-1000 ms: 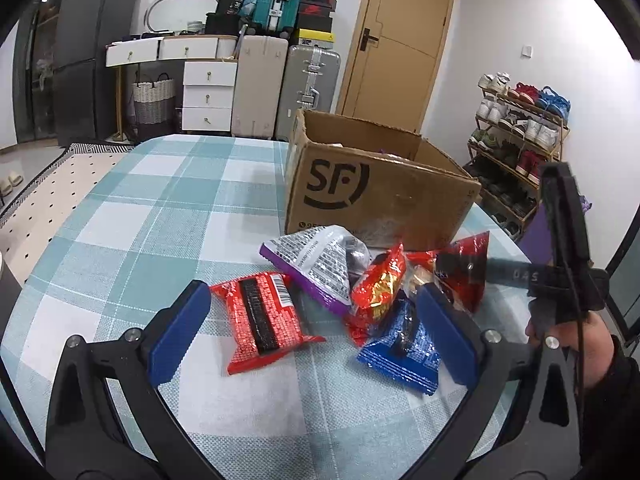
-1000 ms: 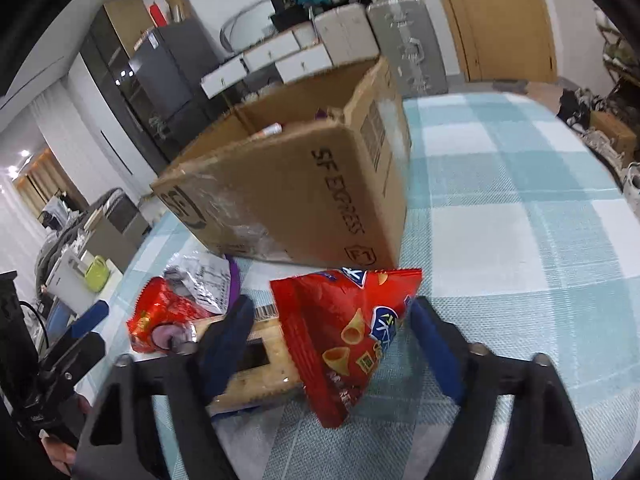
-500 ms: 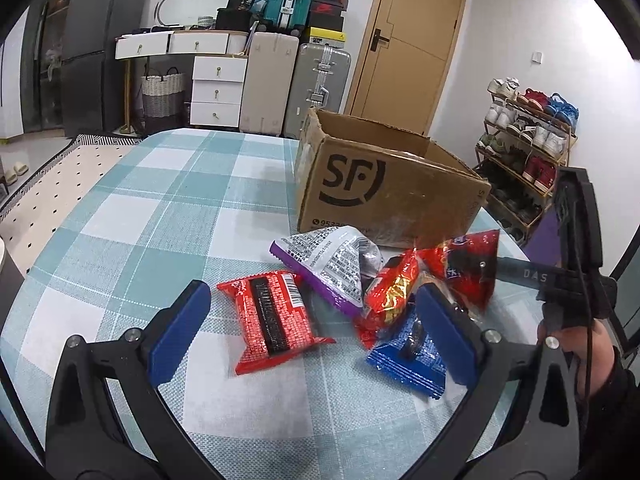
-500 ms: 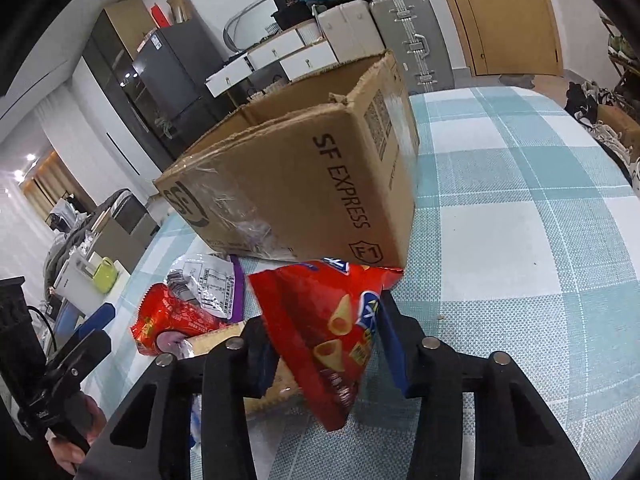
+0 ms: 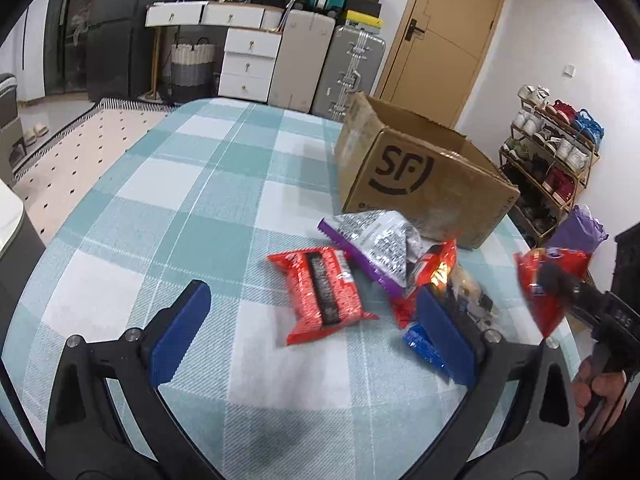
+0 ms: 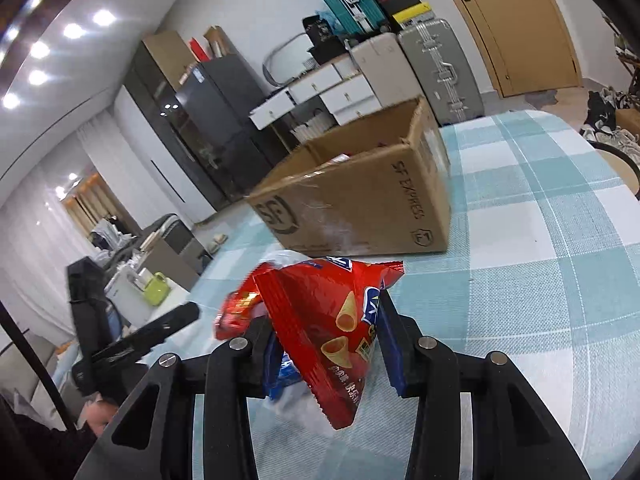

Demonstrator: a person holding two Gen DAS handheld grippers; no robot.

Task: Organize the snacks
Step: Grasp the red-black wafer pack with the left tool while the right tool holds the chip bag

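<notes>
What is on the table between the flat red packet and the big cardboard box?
In the left wrist view, a silver and purple snack bag lies between the flat red packet and the cardboard box, resting on the checked tablecloth.

box (image 6: 360,204) top open | packets (image 5: 360,264) crowd its front, seemingly touching

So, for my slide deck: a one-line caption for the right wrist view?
Right gripper shut on a red corn-cone snack bag, lifted before the open SF Express box.
</notes>
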